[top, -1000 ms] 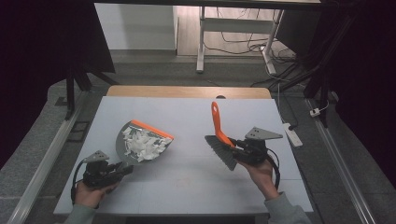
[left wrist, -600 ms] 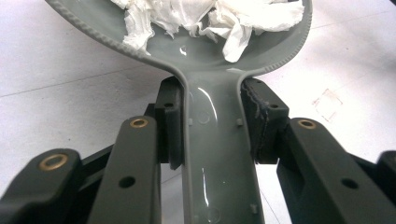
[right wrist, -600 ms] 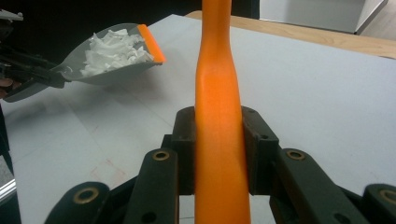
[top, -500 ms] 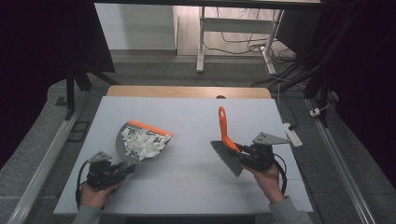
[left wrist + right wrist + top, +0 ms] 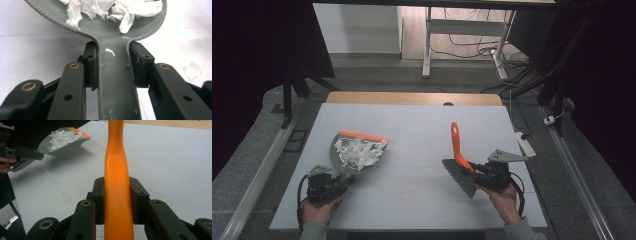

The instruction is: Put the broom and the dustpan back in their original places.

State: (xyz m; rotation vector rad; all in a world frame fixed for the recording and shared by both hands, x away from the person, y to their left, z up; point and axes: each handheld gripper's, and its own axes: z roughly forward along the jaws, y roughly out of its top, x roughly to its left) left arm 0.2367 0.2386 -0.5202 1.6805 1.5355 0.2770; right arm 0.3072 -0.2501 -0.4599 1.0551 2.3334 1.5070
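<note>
**Dustpan loaded, brush in hand: handling notes**

Left gripper (image 5: 328, 186), lower left of the high view: fingers (image 5: 90, 65) clamped on the flat grey handle of the dustpan (image 5: 357, 152). Pan is thin moulded plastic, glossy, with a ribbed rim and an orange lip at its far edge. Judged light and stiff, but smooth, so apt to slide or twist in the pads; the narrow neck where it is held now looks the best place.

Load: torn white tissue scraps (image 5: 360, 151), crumpled, soft, near weightless. Likely to spill or blow off if the pan tips.

Right gripper (image 5: 477, 172), lower right of the high view: fingers (image 5: 99, 195) closed on the orange handle of the hand brush (image 5: 458, 162), low down, near the dark bristle head. Handle is rounded, smooth, hard plastic; bristles probably springy.

Both tools are over a pale, matt surface (image 5: 422, 130), well apart.
</note>
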